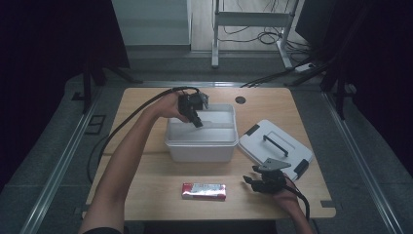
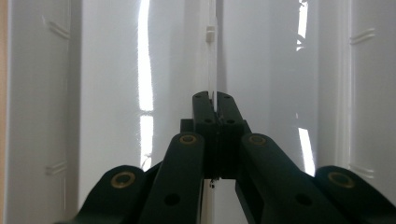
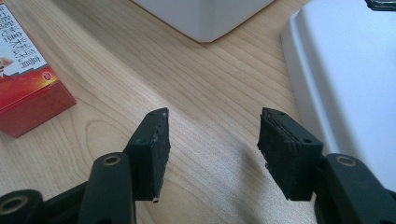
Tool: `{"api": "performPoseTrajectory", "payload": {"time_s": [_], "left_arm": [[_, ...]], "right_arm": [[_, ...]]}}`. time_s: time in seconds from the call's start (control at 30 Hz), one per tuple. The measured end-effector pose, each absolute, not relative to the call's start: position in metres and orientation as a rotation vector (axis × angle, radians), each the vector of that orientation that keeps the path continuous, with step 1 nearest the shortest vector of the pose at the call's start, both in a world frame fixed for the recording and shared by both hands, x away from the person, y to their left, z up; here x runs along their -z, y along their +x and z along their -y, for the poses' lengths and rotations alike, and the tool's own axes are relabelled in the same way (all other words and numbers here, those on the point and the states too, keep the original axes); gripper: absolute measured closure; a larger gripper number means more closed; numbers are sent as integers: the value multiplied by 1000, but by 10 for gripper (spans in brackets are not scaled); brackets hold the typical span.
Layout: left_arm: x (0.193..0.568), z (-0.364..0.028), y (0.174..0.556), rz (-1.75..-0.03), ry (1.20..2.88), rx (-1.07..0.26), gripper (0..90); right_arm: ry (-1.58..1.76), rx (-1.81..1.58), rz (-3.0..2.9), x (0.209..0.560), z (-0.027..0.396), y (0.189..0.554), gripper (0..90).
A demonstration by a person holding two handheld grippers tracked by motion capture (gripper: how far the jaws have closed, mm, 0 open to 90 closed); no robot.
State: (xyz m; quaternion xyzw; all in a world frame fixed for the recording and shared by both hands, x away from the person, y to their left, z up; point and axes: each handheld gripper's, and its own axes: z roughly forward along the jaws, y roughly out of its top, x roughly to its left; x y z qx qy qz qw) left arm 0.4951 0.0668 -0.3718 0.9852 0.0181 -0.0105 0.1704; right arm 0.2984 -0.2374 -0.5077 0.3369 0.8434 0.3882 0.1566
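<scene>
Presently the left gripper [image 1: 197,121] reaches down into the white bin [image 1: 200,146] at the middle of the table [image 1: 146,175], its jaws dipped inside near the far left part of the bin. Seen from the left gripper view, the left gripper [image 2: 213,106] has its jaws drawn tight together on a thin upright clear divider [image 2: 212,60] that runs along the bin's interior; the sheet's edge passes straight between the pads, which press on it from both sides. That divider stands upright, translucent, with a small clip-like tab near its upper end, and glossy white bin walls lie to either side of it.

The right gripper [image 1: 253,181] rests low over the near right part of the table, just beside the white lid [image 1: 282,141] that lies flat to the right of the bin. Its own view shows the right gripper [image 3: 212,140] with jaws standing wide apart, nothing between them, bare wood grain below. A red packet [image 1: 204,190] lies flat on the table to its left, near the front edge and apart from the bin. The lid bears a dark handle and dark latches.
</scene>
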Motion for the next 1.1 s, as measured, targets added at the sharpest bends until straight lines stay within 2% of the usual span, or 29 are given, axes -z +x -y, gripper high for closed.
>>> {"api": "performPoseTrajectory", "payload": {"time_s": [0.37, 0.9, 1.1], "left_arm": [[364, -71, 494, -54, 2750, -10, 899], [322, -87, 482, -59, 2643, -88, 900], [306, -106, 471, -91, 2620, -120, 900]], "right_arm": [[962, -1100, -2414, 508, 238, 299, 424], [961, -1099, -2405, 508, 239, 298, 424], [958, -1100, -2404, 507, 238, 298, 424]]}}
